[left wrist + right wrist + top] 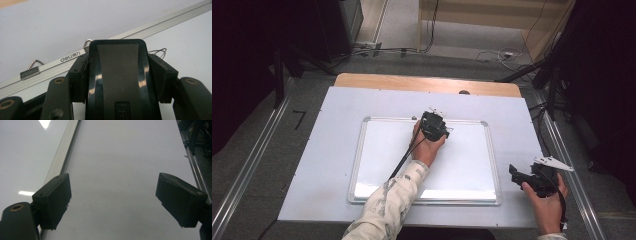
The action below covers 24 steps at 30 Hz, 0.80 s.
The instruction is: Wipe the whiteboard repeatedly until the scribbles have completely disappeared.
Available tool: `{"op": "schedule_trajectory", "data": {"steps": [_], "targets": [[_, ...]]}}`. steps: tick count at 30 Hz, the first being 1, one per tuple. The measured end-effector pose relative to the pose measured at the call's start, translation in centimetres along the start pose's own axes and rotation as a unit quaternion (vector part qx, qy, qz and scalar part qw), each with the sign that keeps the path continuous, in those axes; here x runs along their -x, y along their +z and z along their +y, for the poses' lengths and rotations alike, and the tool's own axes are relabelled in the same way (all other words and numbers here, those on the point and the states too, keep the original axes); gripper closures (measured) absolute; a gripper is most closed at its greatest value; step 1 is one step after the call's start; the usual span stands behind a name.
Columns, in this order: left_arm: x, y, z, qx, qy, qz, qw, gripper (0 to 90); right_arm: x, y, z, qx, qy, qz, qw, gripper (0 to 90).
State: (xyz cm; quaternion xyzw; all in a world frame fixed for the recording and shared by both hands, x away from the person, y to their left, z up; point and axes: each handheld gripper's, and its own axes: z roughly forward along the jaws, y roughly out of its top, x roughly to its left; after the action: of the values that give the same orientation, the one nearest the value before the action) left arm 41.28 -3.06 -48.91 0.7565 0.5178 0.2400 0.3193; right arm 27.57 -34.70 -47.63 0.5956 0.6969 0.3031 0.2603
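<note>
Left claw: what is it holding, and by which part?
The left claw grips a black whiteboard eraser by its two long sides, near the front end; the right claw is open.

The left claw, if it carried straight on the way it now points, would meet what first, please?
Probably the whiteboard's aluminium top frame, just beyond the black eraser that the left claw clamps; depth is hard to judge.

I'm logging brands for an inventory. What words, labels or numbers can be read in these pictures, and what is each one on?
"deli", followed by small characters too small to read: on the whiteboard frame.
Raised lettering on the black eraser held in the left gripper: cut off at the picture's bottom edge, not readable.
No other text is visible.
</note>
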Motion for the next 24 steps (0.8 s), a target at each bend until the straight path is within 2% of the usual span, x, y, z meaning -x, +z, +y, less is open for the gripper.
{"op": "schedule_trajectory", "data": {"steps": [24], "targets": [[2.6, 1.1, 1.2, -0.002, 0.014, -0.013, 0.9998, 41.1, 0.1, 0.0, 0.0, 0.002, 0.001, 0.001, 1.0, 11.7]]}}
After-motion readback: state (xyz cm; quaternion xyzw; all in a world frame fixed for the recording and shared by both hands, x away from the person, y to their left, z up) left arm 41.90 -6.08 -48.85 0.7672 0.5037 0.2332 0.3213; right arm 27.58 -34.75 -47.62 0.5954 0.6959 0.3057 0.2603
